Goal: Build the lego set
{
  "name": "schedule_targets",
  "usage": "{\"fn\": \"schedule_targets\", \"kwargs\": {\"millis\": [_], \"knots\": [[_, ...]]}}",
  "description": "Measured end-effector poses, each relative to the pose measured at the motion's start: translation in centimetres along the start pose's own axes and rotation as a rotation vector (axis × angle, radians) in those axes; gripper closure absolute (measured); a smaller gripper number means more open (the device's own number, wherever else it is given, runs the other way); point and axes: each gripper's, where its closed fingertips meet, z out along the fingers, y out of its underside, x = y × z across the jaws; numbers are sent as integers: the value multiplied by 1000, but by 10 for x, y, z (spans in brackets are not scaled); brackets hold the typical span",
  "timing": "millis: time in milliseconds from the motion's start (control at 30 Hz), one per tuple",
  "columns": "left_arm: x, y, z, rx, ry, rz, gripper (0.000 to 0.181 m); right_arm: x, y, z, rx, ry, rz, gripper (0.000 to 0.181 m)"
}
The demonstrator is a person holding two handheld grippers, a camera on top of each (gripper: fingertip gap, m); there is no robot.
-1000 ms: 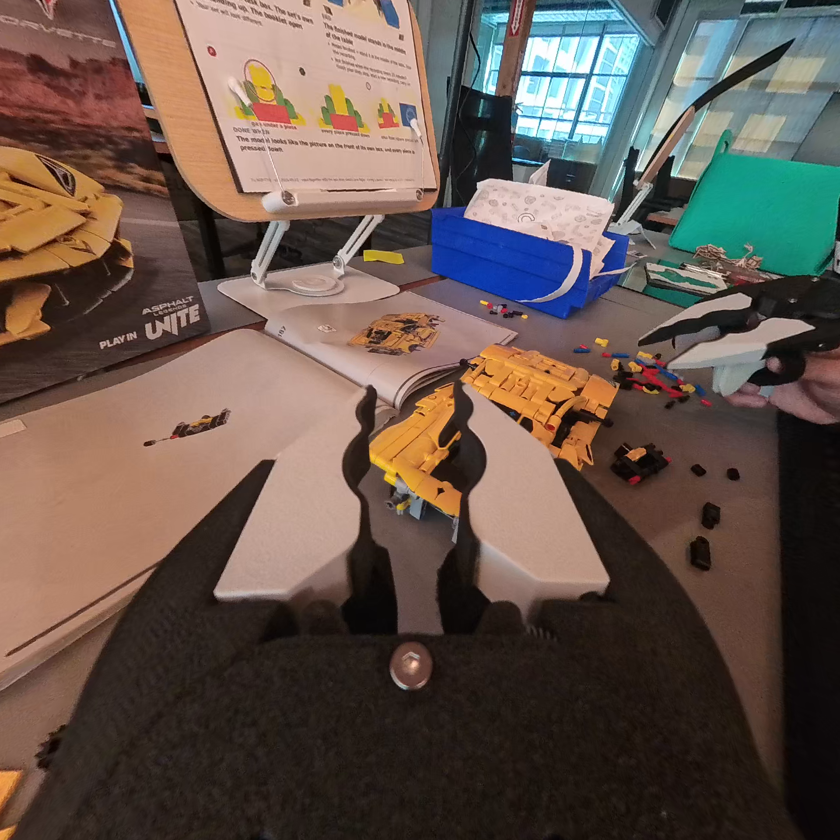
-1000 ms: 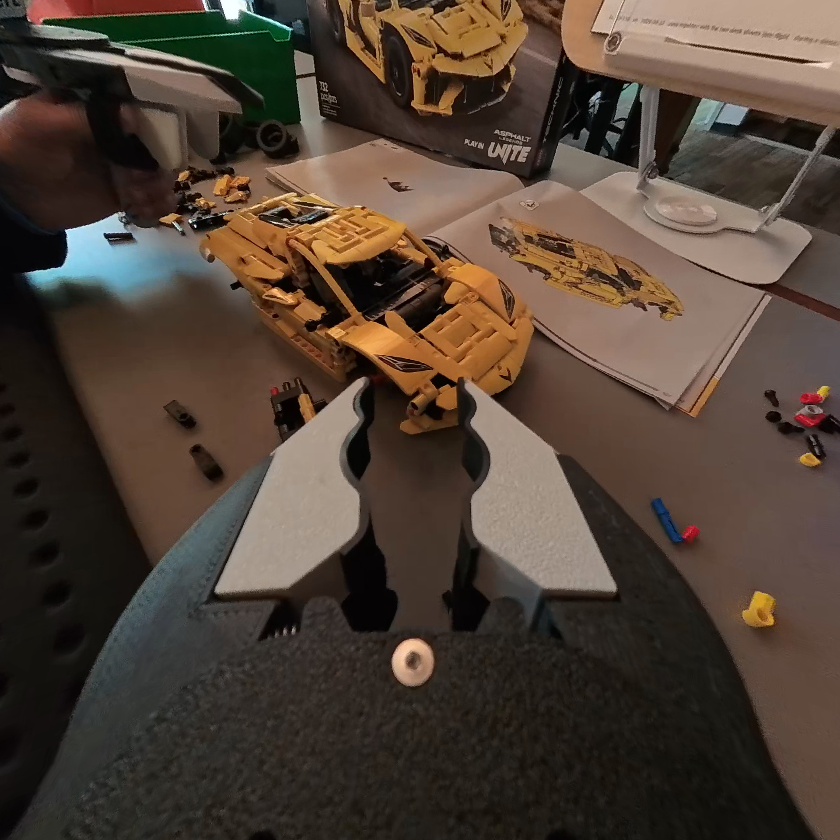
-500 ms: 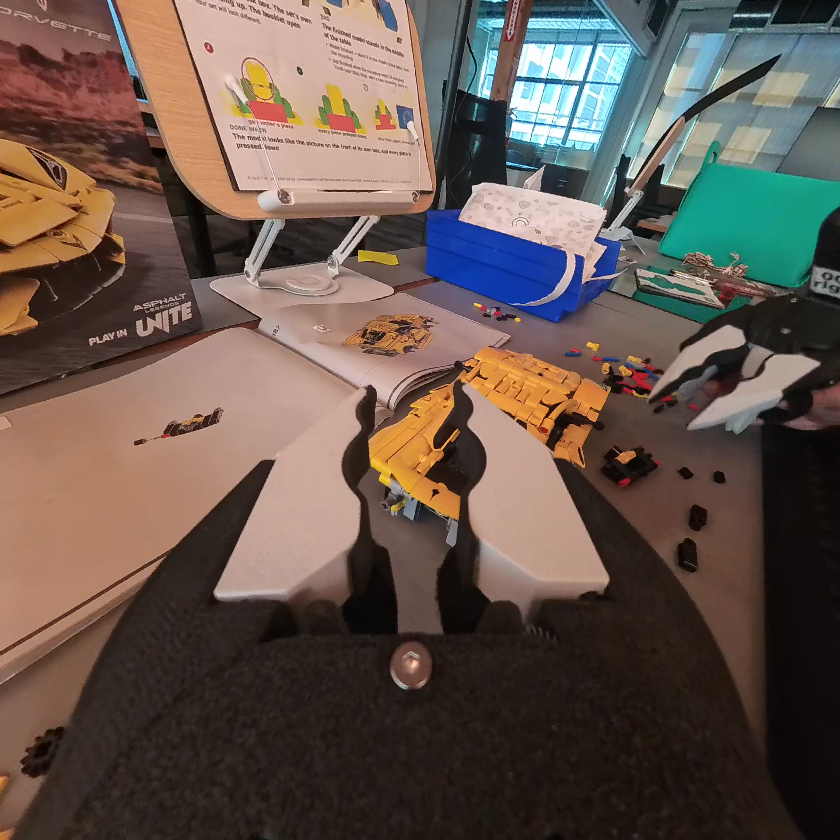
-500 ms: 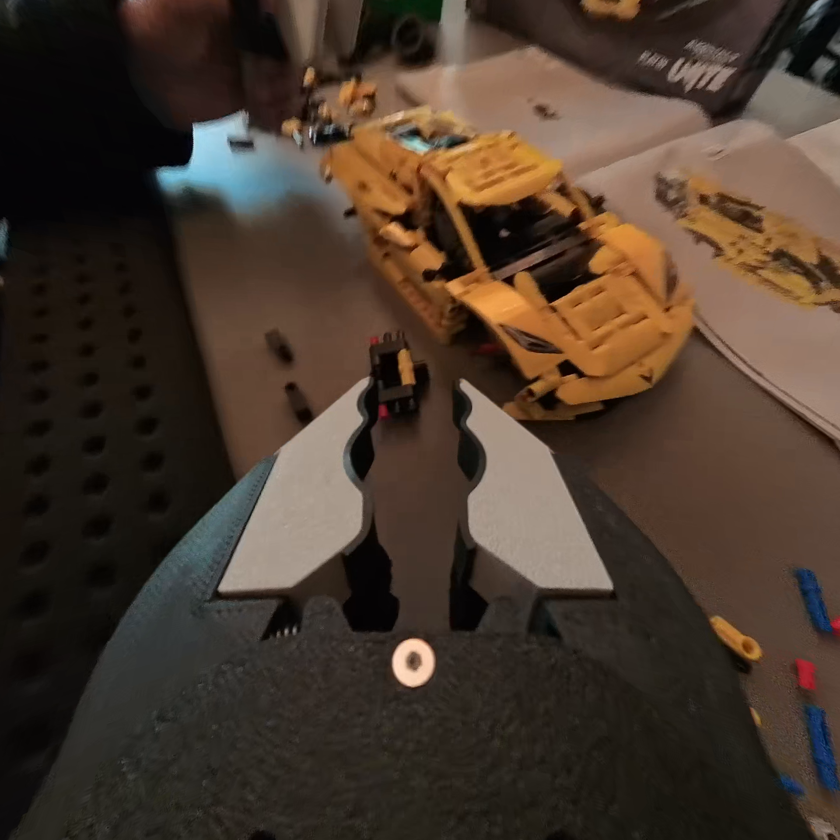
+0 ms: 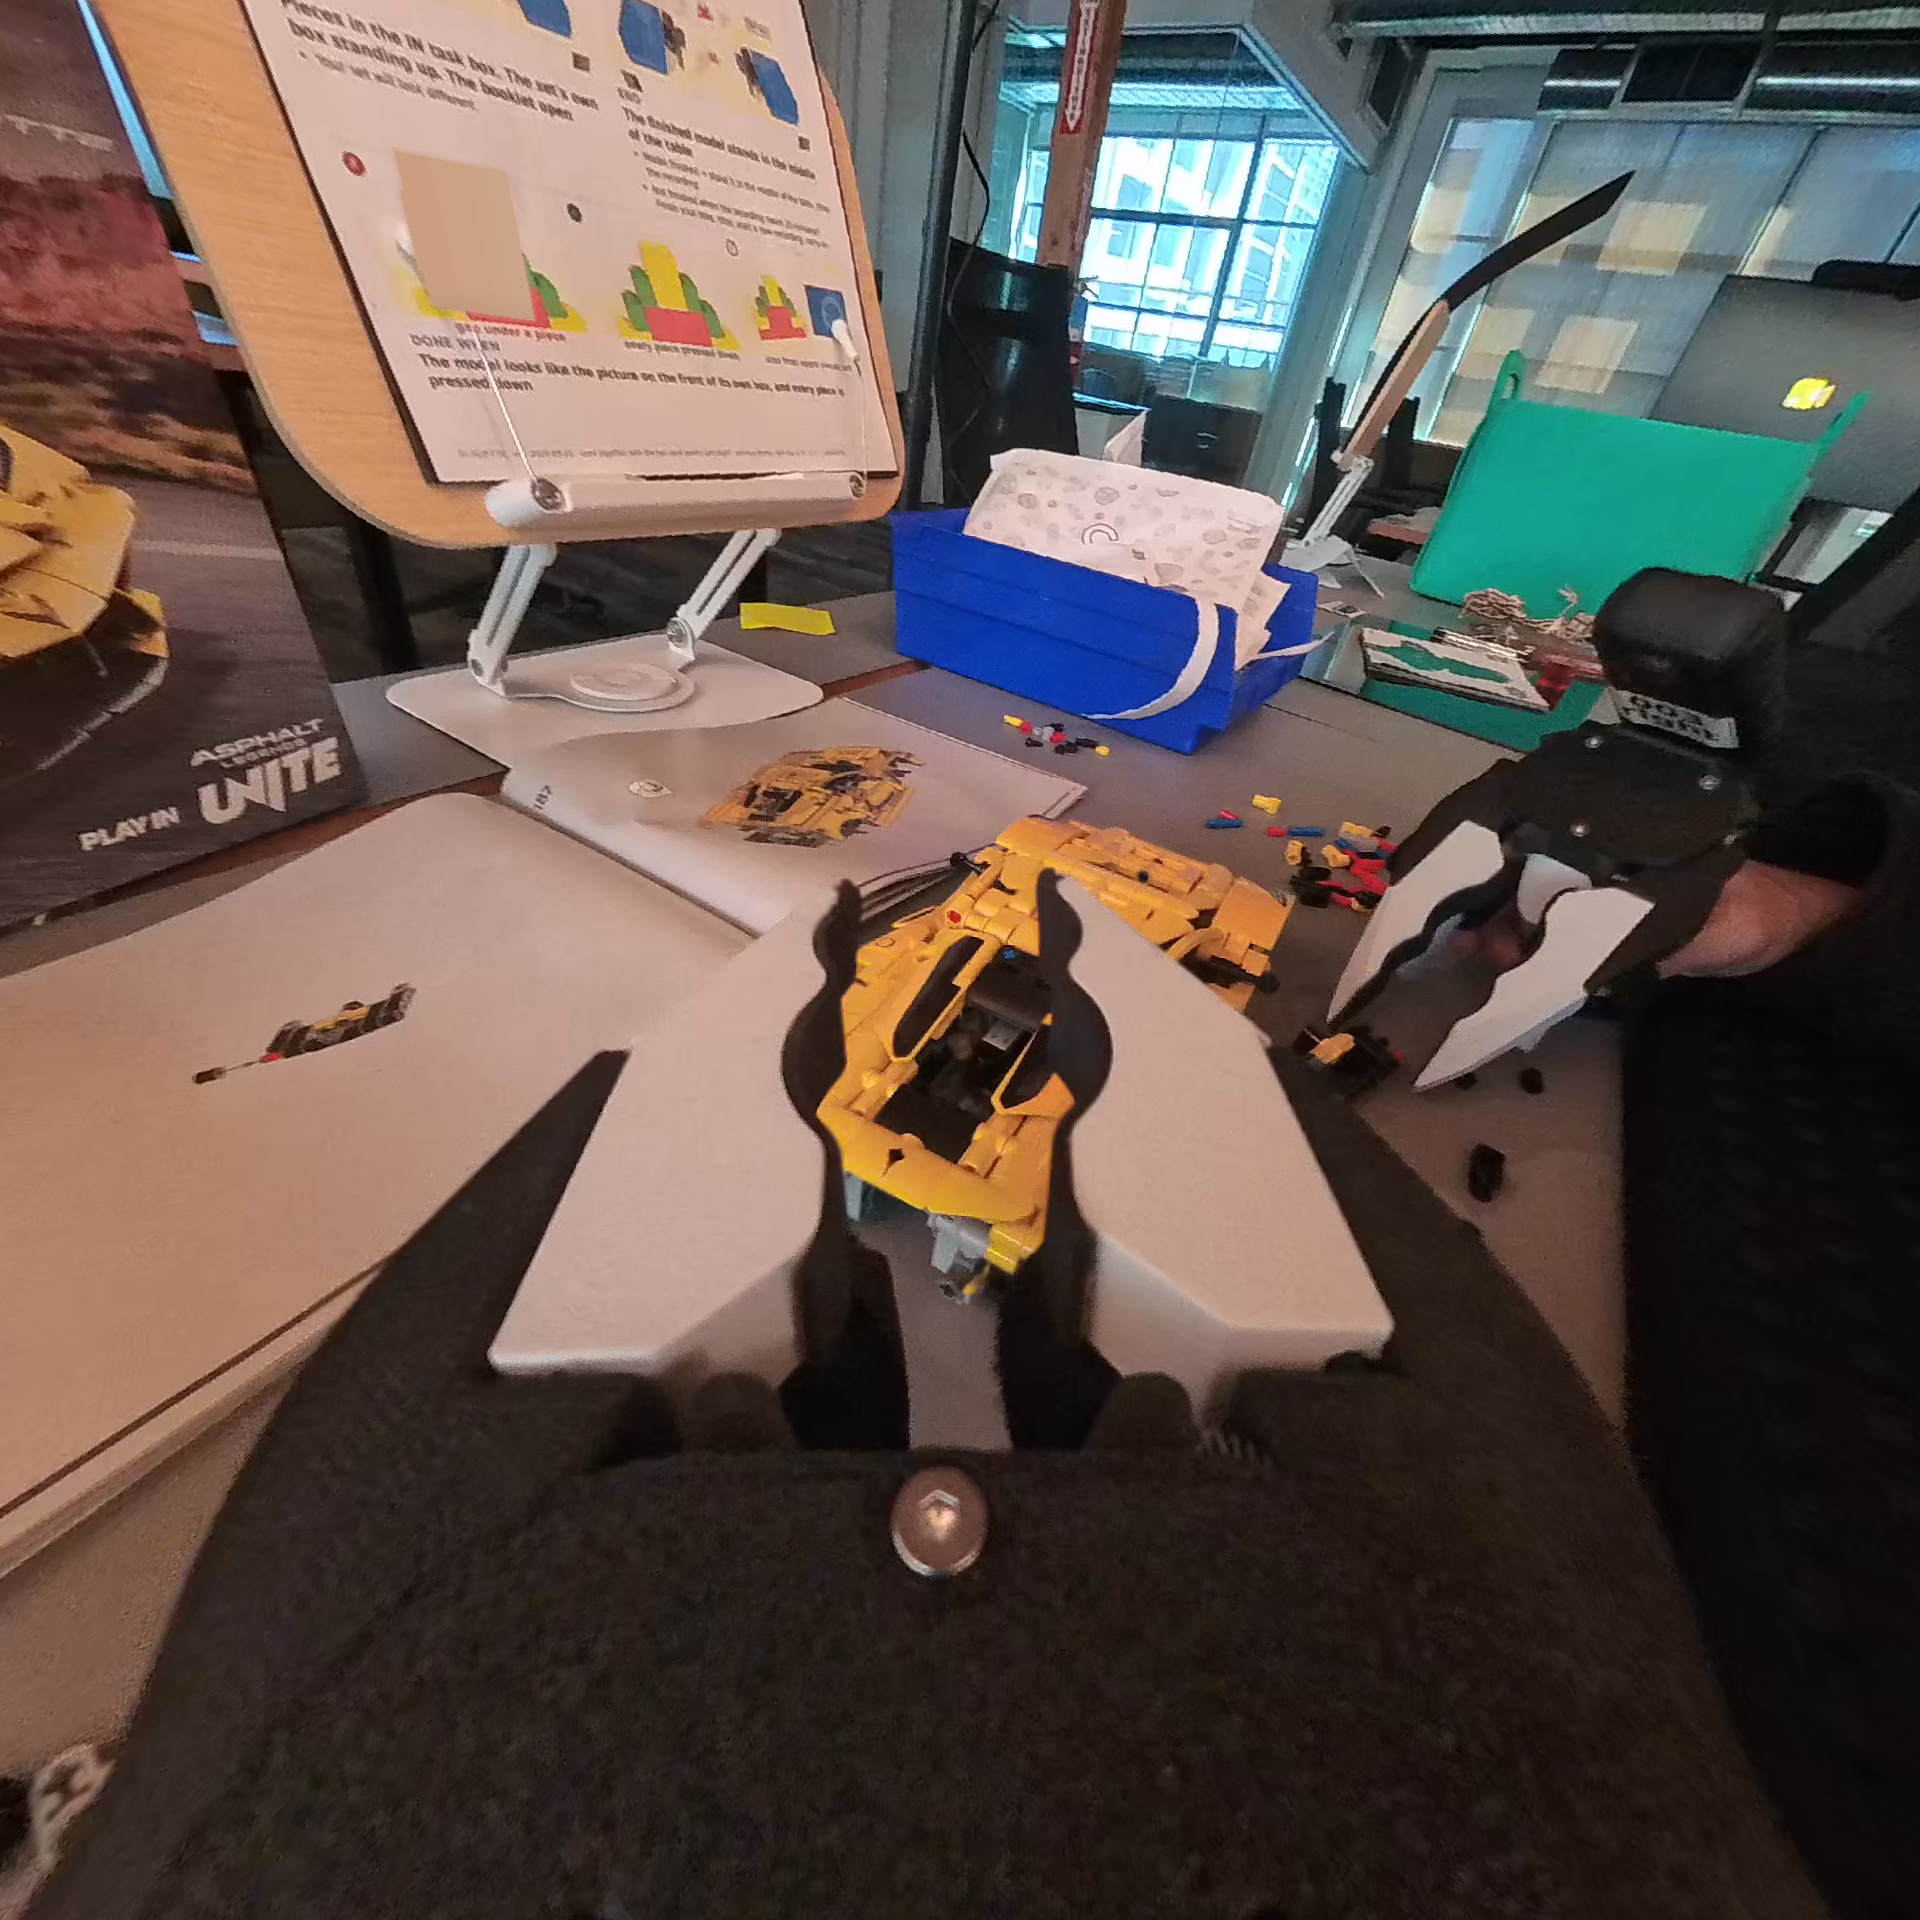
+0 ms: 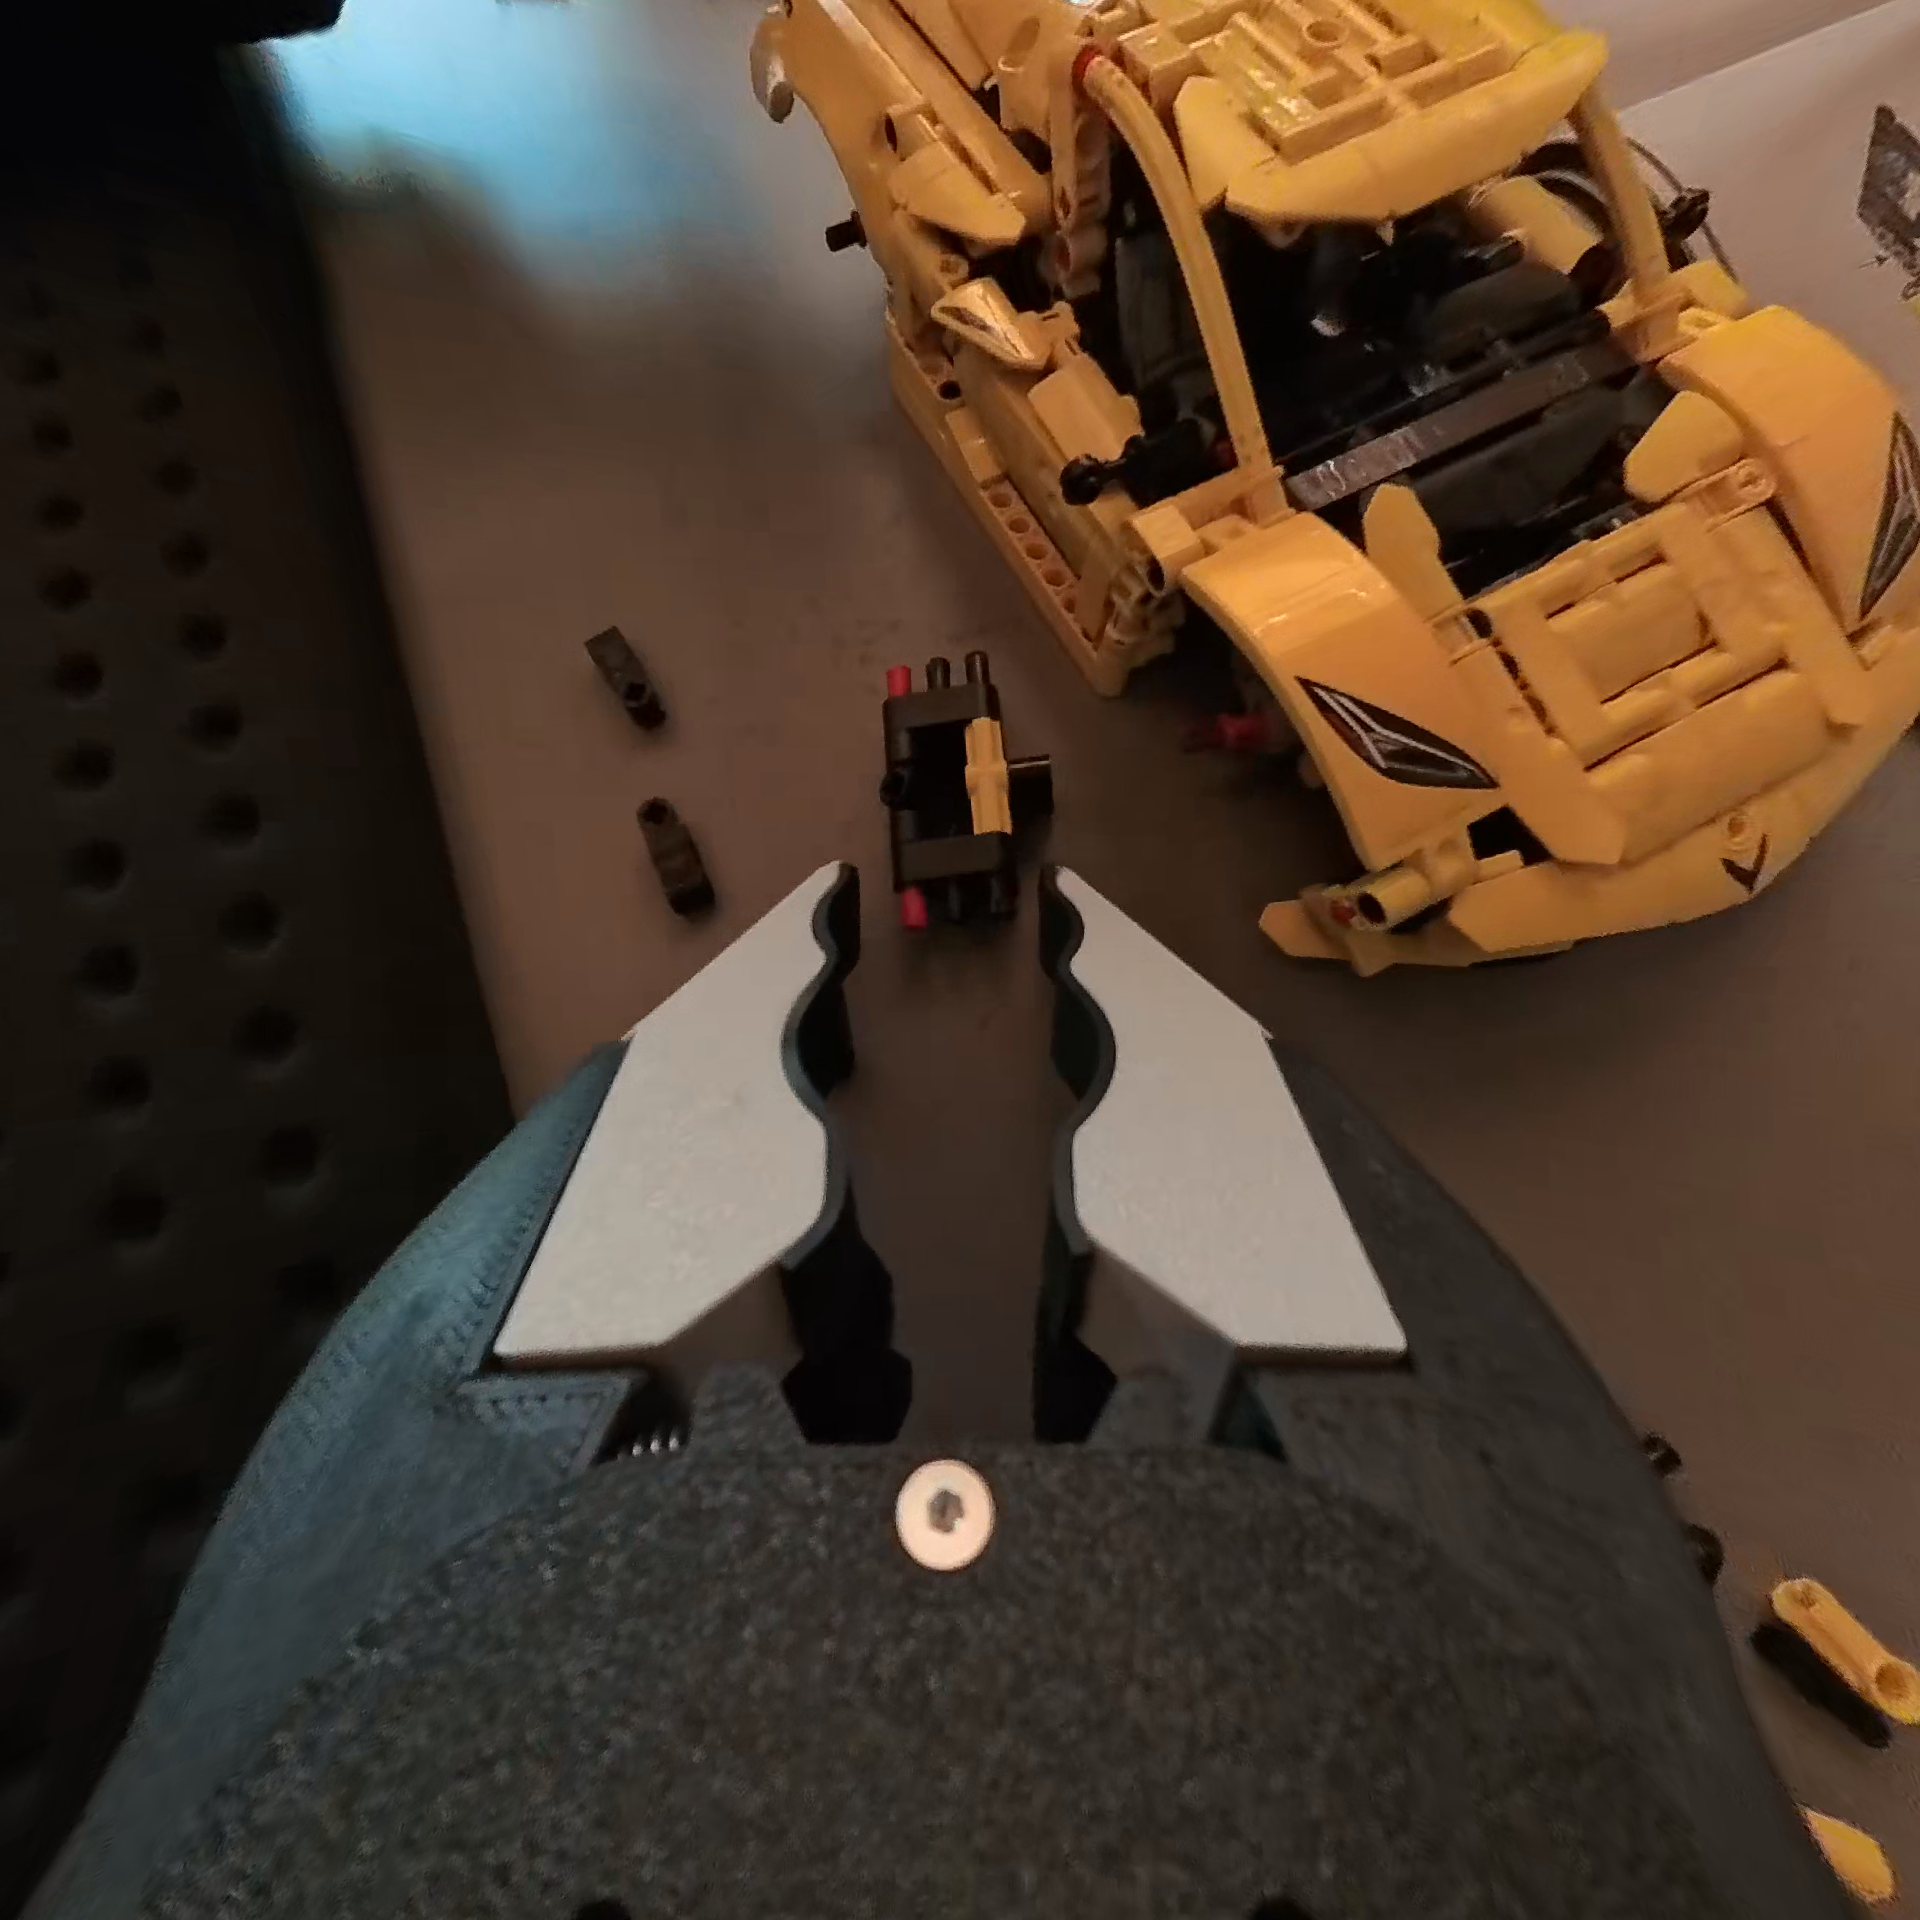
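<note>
A part-built yellow lego car (image 5: 1049, 966) (image 6: 1434, 499) sits on the grey table. My left gripper (image 5: 940, 894) is open and empty, held above the car's near end. My right gripper (image 6: 948, 883) is open and empty, its tips just short of a small black, yellow and red sub-assembly (image 6: 951, 795) that lies beside the car. In the left wrist view the right gripper (image 5: 1397, 1039) points down at that sub-assembly (image 5: 1345, 1049).
Two small black pins (image 6: 623, 677) (image 6: 675, 857) lie left of the sub-assembly. Loose coloured pieces (image 5: 1320, 847) lie behind the car. An open instruction booklet (image 5: 790, 790), a stand with a sheet (image 5: 582, 260), the set's box (image 5: 135, 623) and a blue bin (image 5: 1081, 634) stand behind. Across from one pair of fingers to the other is roughly 25 centimeters.
My right gripper swung left and dropped low over the small sub-assembly. My left gripper moved forward over the car. Both stayed open.
</note>
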Motion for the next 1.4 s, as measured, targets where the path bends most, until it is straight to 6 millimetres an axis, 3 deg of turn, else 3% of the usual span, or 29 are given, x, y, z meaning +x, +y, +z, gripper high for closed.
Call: {"fn": "schedule_targets", "kwargs": {"millis": [333,567,900,1167,1300,1400], "knots": [[14,3,1,-34,57,19,147,-3,2,2,-18,-4,-22,149],[9,-5,-4,59,-38,131,147,-2,3,3,-24,-1,-21,149],[23,12,3,-64,68,-21,145,-2,4,2,-27,-1,-19,150],[25,12,5,-43,71,29,146,-2,4,4,-34,-1,-20,151],[49,11,6,-37,189,16,145,-1,4,4,-35,0,-15,158],[90,9,5,-13,388,10,145,-2,-1,1,-6,7,-50,158]]}}
